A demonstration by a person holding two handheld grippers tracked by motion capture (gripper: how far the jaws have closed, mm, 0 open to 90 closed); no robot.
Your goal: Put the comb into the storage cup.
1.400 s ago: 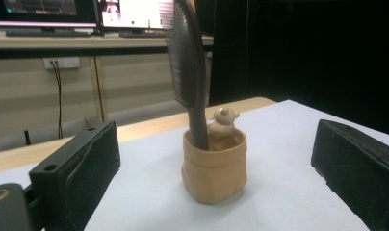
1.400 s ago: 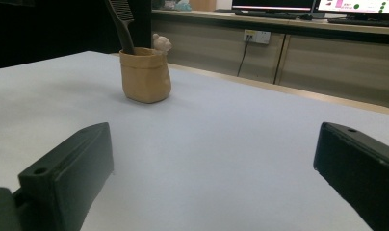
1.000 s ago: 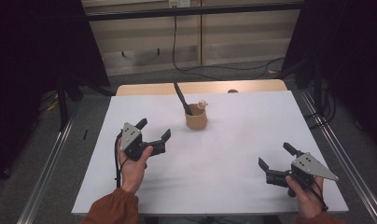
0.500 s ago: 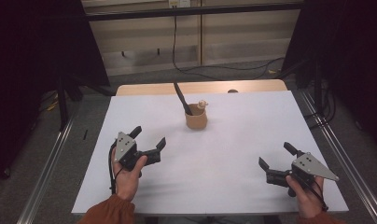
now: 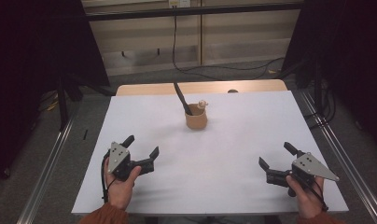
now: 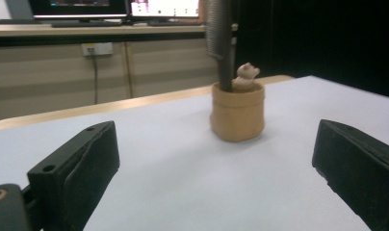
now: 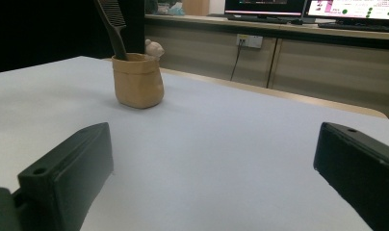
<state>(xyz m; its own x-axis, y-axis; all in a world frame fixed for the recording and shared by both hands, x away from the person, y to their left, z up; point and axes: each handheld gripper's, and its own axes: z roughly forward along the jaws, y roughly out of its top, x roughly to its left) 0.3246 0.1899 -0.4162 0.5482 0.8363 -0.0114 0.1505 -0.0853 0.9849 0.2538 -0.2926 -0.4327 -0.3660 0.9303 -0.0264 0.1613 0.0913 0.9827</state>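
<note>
A small tan pouch-like cup stands upright in the middle of the white table. A black comb leans out of it, and a little bear figure peeks over its rim. My left gripper rests open near the front left, apart from the cup. At the front right my right gripper is open too, with nothing between its jaws.
A wooden table edge runs behind the white surface. Metal rails flank the table on both sides. Cabinets, a wall socket and monitors stand in the background.
My left gripper has drawn back toward the front edge and slightly left, still open. The right gripper has stayed in place.
</note>
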